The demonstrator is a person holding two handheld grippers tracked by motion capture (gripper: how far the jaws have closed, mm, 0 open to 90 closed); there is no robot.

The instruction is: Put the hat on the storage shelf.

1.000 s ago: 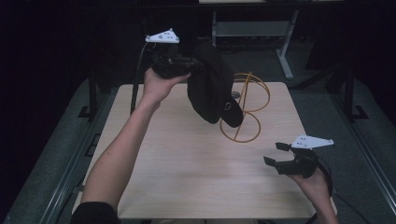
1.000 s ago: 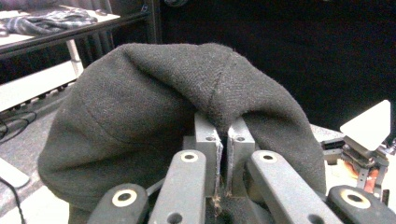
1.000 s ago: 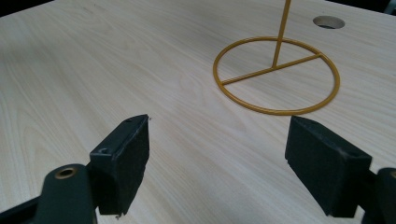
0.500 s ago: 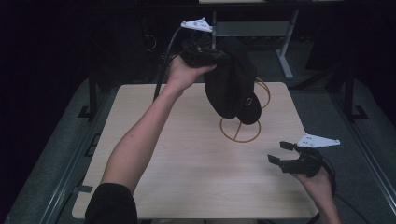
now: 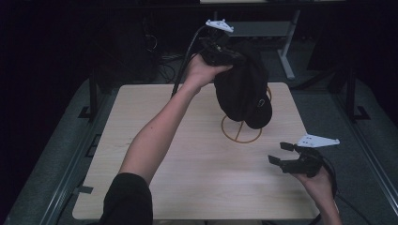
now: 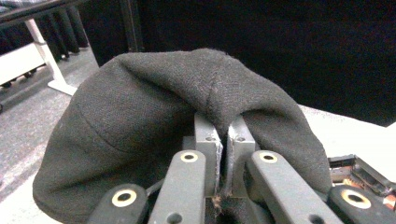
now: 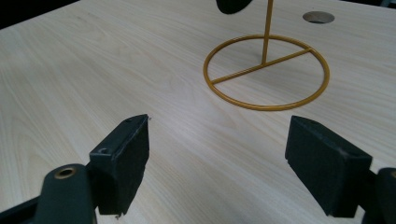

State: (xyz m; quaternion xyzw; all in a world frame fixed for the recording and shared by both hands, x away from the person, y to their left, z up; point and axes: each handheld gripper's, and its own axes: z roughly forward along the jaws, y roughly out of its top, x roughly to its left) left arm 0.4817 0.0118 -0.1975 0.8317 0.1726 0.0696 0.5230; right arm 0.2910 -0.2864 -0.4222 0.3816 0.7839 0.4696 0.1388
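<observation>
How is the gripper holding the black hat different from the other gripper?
The left gripper is shut on the black hat; the right gripper is open and holds nothing. The left is raised above the gold stand; the right sits low near the table edge. Both carry black jaws and a grey plate.

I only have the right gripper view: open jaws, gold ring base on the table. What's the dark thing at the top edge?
Observer: A black cap, hanging over the gold wire stand.
Operator: Held by what?
Observer: The left gripper, jaws shut on a fold of its fabric.
Operator: Is it seated on the stand?
Observer: Can't tell; the cap hides the stand's top in the high view.
</observation>
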